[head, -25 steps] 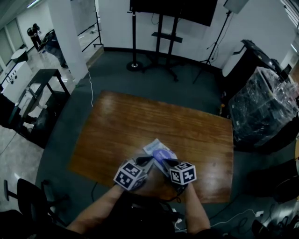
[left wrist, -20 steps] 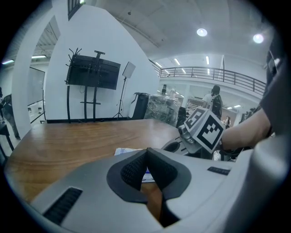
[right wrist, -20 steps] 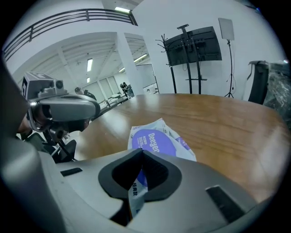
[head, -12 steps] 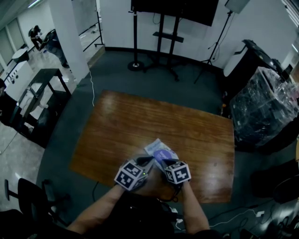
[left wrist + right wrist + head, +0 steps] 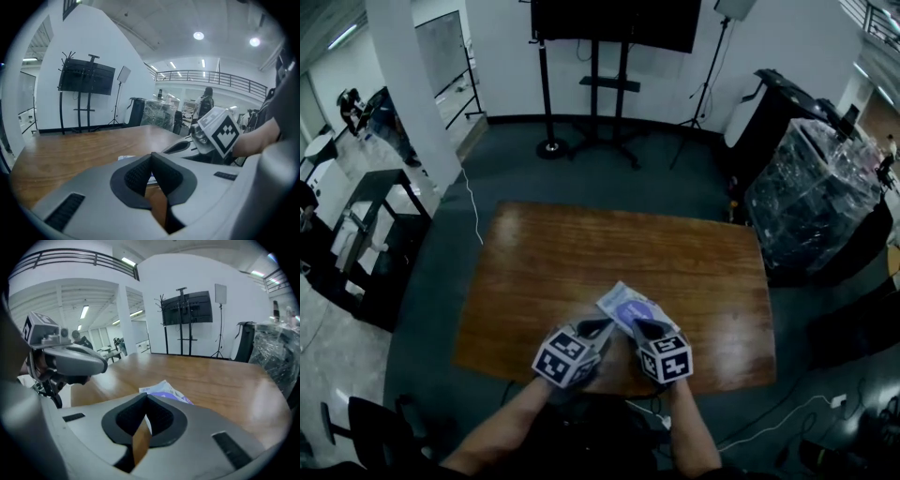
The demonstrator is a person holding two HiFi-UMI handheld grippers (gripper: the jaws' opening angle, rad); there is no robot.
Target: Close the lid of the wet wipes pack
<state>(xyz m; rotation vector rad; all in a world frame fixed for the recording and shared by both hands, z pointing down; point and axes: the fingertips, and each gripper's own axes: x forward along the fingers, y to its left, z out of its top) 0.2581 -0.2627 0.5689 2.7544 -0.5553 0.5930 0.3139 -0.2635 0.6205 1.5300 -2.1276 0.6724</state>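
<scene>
Left tool (image 5: 598,327) has its jaws pressed together with nothing between them, and the right tool (image 5: 639,327) is just the same, closed on empty air. Both tips sit side by side at the near edge of the wet wipes pack (image 5: 626,307). A second ago the right tip was lying over the pack's top. Now it has drawn back a little towards the near side, and more of the purple lid (image 5: 630,313) shows. The pack lies flat on the wooden worktop (image 5: 581,253), near its front edge and right of centre. The lid looks down and level from the right gripper view, so I'd judge the press done, though a full seal can't be confirmed from here.
</scene>
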